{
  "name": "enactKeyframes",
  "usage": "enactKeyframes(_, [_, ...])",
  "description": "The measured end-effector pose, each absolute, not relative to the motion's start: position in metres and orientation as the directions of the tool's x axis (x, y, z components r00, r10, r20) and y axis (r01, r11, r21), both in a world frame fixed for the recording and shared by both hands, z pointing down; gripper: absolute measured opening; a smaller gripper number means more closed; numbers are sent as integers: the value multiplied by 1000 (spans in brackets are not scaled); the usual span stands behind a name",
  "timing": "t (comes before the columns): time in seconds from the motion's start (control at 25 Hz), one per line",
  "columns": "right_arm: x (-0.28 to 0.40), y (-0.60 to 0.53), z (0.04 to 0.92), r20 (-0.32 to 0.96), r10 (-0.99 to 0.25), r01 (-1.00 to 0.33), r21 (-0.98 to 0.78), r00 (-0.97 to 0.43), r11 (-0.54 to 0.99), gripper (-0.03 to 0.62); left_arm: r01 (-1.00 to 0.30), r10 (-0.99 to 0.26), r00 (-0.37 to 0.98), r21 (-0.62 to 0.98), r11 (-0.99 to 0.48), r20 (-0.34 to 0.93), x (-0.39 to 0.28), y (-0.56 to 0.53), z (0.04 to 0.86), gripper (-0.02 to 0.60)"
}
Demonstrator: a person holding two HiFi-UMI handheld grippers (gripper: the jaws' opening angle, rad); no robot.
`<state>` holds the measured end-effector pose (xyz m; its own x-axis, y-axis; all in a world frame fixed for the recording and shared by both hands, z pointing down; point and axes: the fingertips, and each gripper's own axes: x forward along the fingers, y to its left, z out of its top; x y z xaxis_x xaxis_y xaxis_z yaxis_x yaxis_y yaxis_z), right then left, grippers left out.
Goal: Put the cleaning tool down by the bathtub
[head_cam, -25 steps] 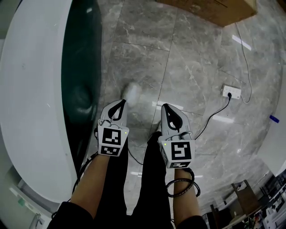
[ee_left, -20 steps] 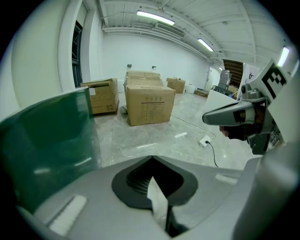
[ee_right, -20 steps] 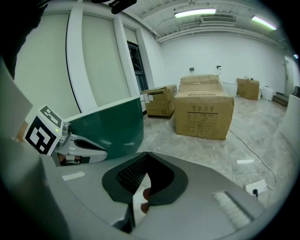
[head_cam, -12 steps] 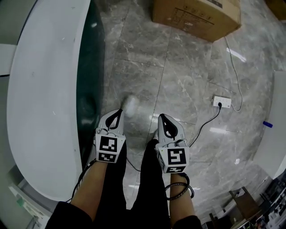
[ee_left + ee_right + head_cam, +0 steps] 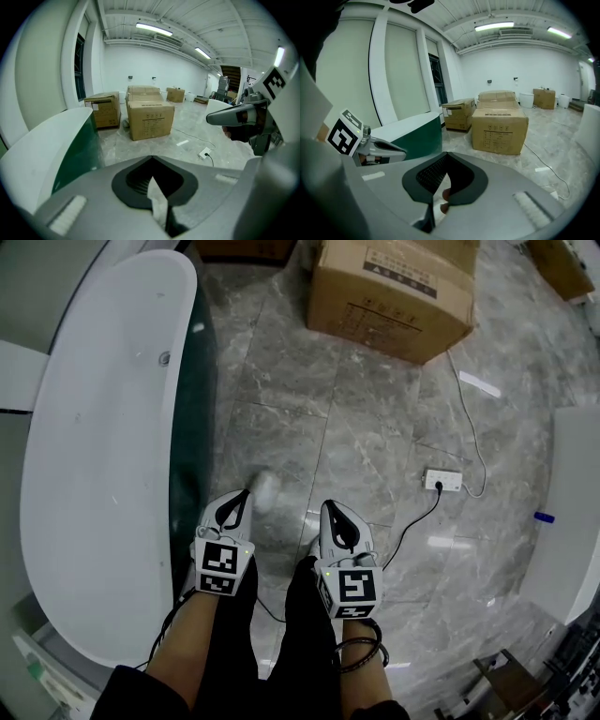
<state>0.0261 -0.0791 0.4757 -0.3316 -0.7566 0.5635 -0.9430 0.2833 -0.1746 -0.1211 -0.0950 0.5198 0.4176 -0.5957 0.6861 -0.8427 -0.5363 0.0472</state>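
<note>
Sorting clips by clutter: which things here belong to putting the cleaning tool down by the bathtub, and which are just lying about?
Job in hand: bathtub; left gripper; right gripper, jaws together on both. No cleaning tool clearly visible.
Lying about: cardboard box; power strip; small blue item.

Open floor point(image 5: 309, 418) is stretching out ahead of both grippers, all the way to the cardboard box point(image 5: 394, 292) sitting at the far end. The bathtub point(image 5: 103, 474) is walling off the whole left side. The left gripper point(image 5: 242, 495) with the cleaning tool point(image 5: 266, 487) is hanging just beside its green wall, so that side is getting tight. On the right, a power strip point(image 5: 444, 481) and its cable point(image 5: 412, 514) are lying across the floor, running in near the right gripper point(image 5: 329, 507).
</note>
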Motion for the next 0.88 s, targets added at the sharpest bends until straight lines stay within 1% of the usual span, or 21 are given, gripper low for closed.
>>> enactKeyframes(0.32, [32, -78, 443, 547, -773, -947, -173, -321, 271, 26, -847, -614, 428, 58, -528, 663, -116, -98, 484, 0])
enactKeyframes(0.48, [34, -81, 422, 526, -788, -947, -185, -320, 261, 26, -852, -644, 431, 51, -521, 632, -113, -108, 455, 0])
enactKeyframes(0.68, [30, -86, 397, 496, -801, -942, -162, -334, 293, 26, -856, -676, 429, 30, -516, 599, -114, -119, 426, 0])
enactKeyframes(0.88, [33, -88, 370, 478, -812, -942, -156, -335, 297, 26, -856, -683, 443, 48, -514, 581, -110, -121, 400, 0])
